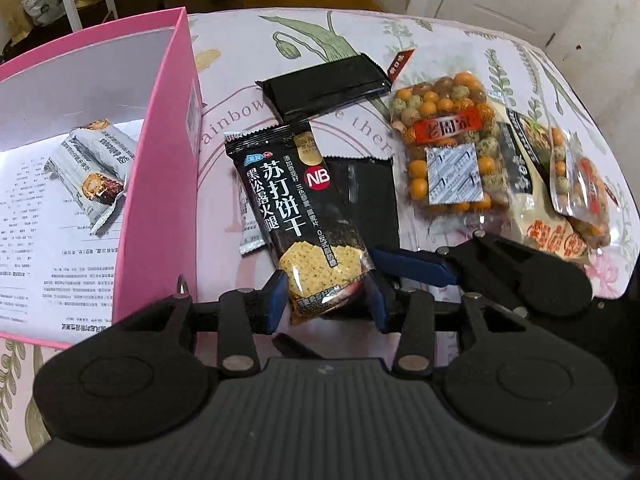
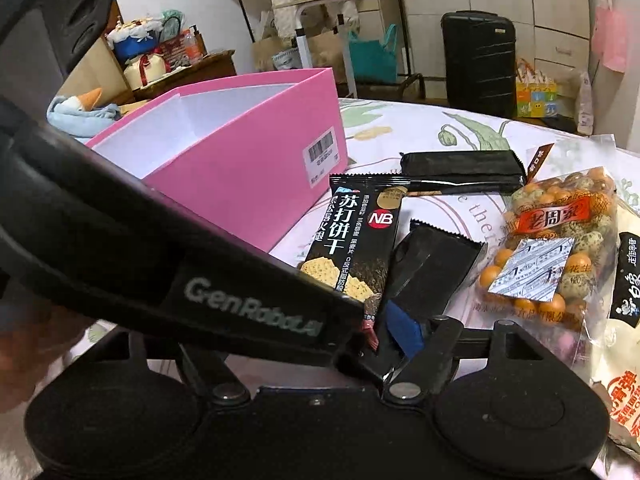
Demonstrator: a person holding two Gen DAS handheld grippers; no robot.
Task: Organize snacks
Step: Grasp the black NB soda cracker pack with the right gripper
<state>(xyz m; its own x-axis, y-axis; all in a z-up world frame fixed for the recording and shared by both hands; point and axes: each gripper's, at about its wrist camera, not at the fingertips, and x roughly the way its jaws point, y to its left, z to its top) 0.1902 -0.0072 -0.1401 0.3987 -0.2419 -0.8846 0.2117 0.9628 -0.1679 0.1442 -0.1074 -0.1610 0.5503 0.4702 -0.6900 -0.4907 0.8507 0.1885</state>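
Clamping cracker packet [image 1: 298, 216] lengthwise, left tool [image 1: 326, 300]; far end toward black wrapper [image 1: 326, 86]; right tool [image 2: 394, 334] likely narrow.

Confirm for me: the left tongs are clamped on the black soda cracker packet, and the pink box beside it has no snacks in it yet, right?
Not quite. The left tongs do grip the black soda cracker packet, but the pink box is not without snacks: the left wrist view shows one silver-wrapped snack already lying on the printed paper inside it.
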